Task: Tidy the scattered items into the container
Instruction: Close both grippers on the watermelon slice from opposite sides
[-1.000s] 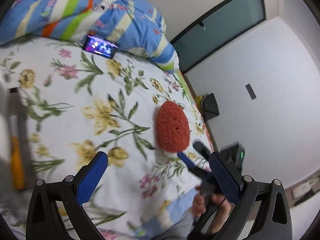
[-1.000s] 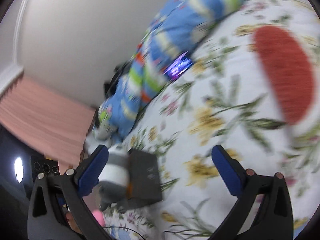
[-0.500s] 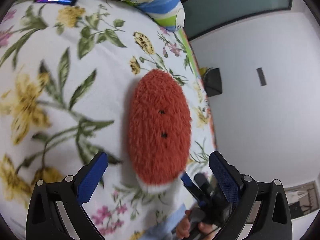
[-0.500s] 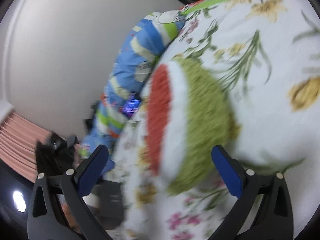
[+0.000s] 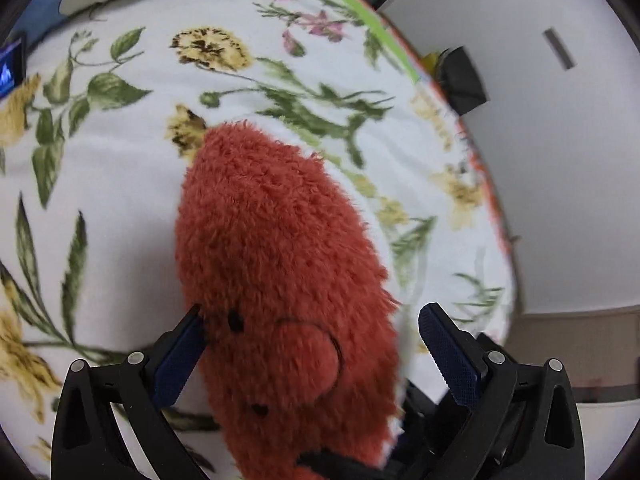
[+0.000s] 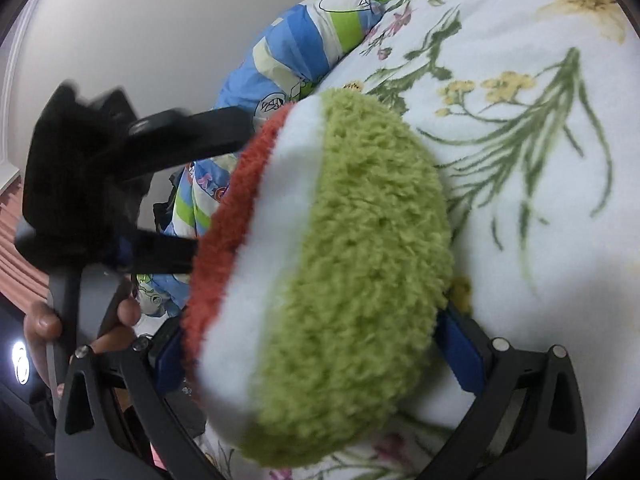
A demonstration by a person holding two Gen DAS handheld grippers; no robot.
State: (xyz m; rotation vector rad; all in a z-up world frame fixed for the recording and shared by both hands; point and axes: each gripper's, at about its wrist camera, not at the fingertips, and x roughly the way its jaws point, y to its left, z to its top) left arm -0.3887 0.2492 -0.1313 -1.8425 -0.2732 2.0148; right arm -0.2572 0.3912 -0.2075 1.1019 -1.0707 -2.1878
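Observation:
A plush watermelon slice lies on the flowered bedspread. Its red face with black seeds and a stitched mouth [image 5: 280, 280] fills the left wrist view. Its green rind and white band [image 6: 352, 280] fill the right wrist view. My left gripper [image 5: 312, 360] is open, with the plush between its blue pads; the left pad [image 5: 176, 364] touches the fur, the right pad stands apart. My right gripper [image 6: 316, 352] is open around the rind side, its pads at the plush's edges. The left gripper's black body [image 6: 100, 184] shows behind the plush. No container is in view.
The flowered bedspread [image 5: 120, 200] covers the bed. A blue striped pillow [image 6: 296, 52] lies at the head. A lit phone screen [image 5: 10, 68] sits at the far left. The bed's edge [image 5: 496, 208] drops to a white wall and a dark object [image 5: 464, 80].
Both grippers have moved in on the plush from opposite sides. It now sits between the fingers of each and looks much larger than before.

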